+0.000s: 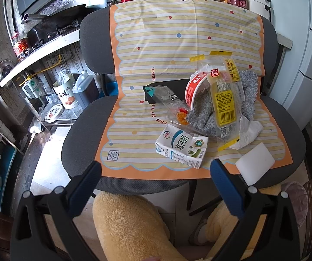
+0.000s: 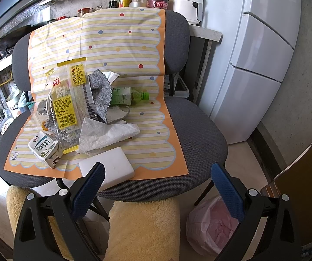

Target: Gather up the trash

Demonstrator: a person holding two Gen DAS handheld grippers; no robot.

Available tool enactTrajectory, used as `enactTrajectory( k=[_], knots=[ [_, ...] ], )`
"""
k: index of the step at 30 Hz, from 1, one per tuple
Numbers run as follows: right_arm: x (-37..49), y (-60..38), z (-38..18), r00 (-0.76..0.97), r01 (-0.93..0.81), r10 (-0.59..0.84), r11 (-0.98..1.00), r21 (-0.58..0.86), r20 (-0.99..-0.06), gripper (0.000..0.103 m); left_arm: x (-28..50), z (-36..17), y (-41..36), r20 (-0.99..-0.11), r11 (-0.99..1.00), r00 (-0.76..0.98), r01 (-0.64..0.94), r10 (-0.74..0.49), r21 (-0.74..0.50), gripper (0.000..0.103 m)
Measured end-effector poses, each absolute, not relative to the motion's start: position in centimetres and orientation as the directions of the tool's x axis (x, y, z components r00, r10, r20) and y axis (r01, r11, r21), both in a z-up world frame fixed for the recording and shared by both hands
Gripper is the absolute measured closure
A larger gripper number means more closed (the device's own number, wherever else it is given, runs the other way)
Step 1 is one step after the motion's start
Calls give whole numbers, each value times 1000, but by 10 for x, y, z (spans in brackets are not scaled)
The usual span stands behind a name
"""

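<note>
Lying on the striped yellow-and-white plastic mat (image 1: 156,50) over the grey fabric chair seat (image 2: 199,130), the trash sits in one heap: white-and-green milk carton (image 1: 181,149) nearest the front edge, yellow-labelled clear snack wrapper (image 1: 224,100), crumpled white paper tissue (image 2: 108,133), red-rimmed paper cup (image 1: 192,89), green plastic bottle (image 2: 130,95) at the back, half hidden by a grey knitted cloth (image 2: 100,89). A white rectangular sponge block (image 2: 110,165) lies at the mat's front. Left gripper (image 1: 156,174) and right gripper (image 2: 158,174) both hover short of the seat, jaws apart, holding nothing. Pink-lined trash bin (image 2: 212,224) stands on the floor beside the chair, right side. Probably best: take the carton first, pinch across its narrow faces, lift clear before swinging to the bin; loose wrappers may drag along.
</note>
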State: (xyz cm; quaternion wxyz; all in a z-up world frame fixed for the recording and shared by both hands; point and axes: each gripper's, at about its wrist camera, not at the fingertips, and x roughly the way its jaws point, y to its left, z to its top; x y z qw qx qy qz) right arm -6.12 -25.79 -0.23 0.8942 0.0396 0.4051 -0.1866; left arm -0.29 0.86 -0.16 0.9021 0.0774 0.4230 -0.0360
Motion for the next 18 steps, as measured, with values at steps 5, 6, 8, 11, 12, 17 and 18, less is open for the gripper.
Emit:
enactTrajectory(
  k=[5,6,8,11,12,17,18],
  knots=[
    [-61,-258,-2,601,365,-301,927,-81,-740,6,-2,-2,8,-769,985,639,131,0,109,6],
    [-61,-258,-2,601,365,-302,927,-82,-740,6,-2,-2,8,-769,986,639,131,-1,108,6],
    [-61,-258,-2,602,365,-301,928,-81,-740,6,-2,-2,9,-770,985,638,132,-1,108,6],
    [-61,-258,-2,602,364,-301,928,-81,-740,6,-1,-3,9,-770,985,638,132,-1,107,6],
    [-61,-258,-2,602,364,-301,928,-81,-740,6,-1,-3,9,-770,985,638,131,-1,108,6],
    [-57,-256,3,602,363,-301,928,-82,-740,6,-3,-4,10,-770,985,638,131,1,109,6],
    [-56,-256,5,602,362,-299,929,-81,-740,6,-3,-4,10,-771,985,637,132,-1,108,6]
  ],
)
